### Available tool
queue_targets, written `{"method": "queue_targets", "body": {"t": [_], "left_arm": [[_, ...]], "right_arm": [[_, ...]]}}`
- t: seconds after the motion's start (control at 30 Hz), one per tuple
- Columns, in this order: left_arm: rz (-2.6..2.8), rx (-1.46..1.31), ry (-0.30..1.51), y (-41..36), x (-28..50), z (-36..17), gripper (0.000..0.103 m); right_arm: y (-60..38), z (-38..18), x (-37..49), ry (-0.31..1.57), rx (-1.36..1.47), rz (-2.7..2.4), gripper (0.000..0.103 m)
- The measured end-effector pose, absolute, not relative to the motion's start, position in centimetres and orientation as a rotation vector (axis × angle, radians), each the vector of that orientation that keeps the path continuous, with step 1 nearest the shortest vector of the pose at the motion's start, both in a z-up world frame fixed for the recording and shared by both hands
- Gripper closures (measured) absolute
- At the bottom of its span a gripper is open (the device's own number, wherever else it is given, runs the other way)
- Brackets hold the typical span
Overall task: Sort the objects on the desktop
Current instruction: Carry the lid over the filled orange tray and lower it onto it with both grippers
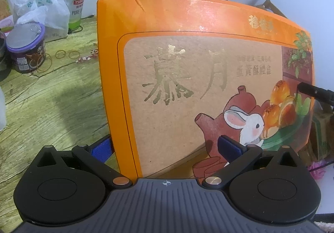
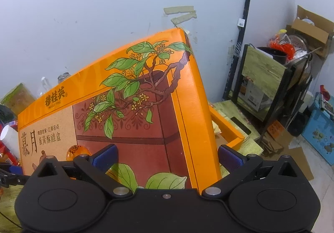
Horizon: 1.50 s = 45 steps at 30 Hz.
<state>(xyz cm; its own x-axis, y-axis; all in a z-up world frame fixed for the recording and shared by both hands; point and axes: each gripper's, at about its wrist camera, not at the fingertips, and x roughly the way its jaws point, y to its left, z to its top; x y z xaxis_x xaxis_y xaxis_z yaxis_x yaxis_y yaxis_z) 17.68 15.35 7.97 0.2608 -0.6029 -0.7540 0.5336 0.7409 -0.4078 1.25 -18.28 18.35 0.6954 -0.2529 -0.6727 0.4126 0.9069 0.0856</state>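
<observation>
Because the orange gift-box lid (image 1: 208, 78) was raised and tilted over the wood-grain desk (image 1: 52, 91), with each gripper's blue pads straddling one bottom corner, the likeliest trouble was a slip. Neither wrist view showed clearly whether the pads pressed the cardboard, so a loose hold could have let the lid drop or swing left. There, the purple-lidded tin (image 1: 26, 47), rubber bands (image 1: 62, 54), plastic bag (image 1: 41, 7) and Tsingtao beer can (image 1: 75, 1) stood near. At the lid's near left corner, the left gripper (image 1: 165, 147) pointed forward, jaws spread wide; whether it gripped could not be told. At the right edge, the right gripper (image 2: 168, 156) did likewise, above the orange box tray (image 2: 229, 128) lying open behind the lid.
</observation>
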Motion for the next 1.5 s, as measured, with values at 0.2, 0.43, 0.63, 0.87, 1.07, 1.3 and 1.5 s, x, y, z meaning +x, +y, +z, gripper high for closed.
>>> {"method": "queue_targets", "body": {"t": [0.2, 0.43, 0.63, 0.87, 1.07, 1.3, 1.5], "left_arm": [[-0.74, -0.085, 1.064, 13.6, 17.9, 7.4, 0.0], [-0.645, -0.112, 1.079, 10.8, 18.0, 7.3, 0.0], [-0.606, -0.116, 1.099, 8.1, 17.8, 7.2, 0.0], [-0.585, -0.087, 1.147, 5.0, 17.2, 6.7, 0.0], [-0.577, -0.088, 1.187, 3.2, 17.3, 6.3, 0.0], [-0.575, -0.104, 1.217, 1.2, 17.8, 5.9, 0.0], [-0.572, -0.135, 1.243, -0.2, 18.3, 5.1, 0.0]], "right_arm": [[-20.6, 17.3, 2.3, 0.719, 0.237, -0.339, 0.0], [-24.6, 16.1, 4.5, 0.749, 0.243, -0.262, 0.0], [-28.0, 15.8, 5.9, 0.776, 0.233, -0.206, 0.0], [-31.6, 14.3, 7.0, 0.804, 0.244, -0.165, 0.0], [-34.1, 12.7, 8.0, 0.829, 0.262, -0.137, 0.0], [-36.7, 11.5, 9.7, 0.853, 0.27, -0.121, 0.0], [-38.5, 10.7, 11.5, 0.885, 0.258, -0.109, 0.0]]}}
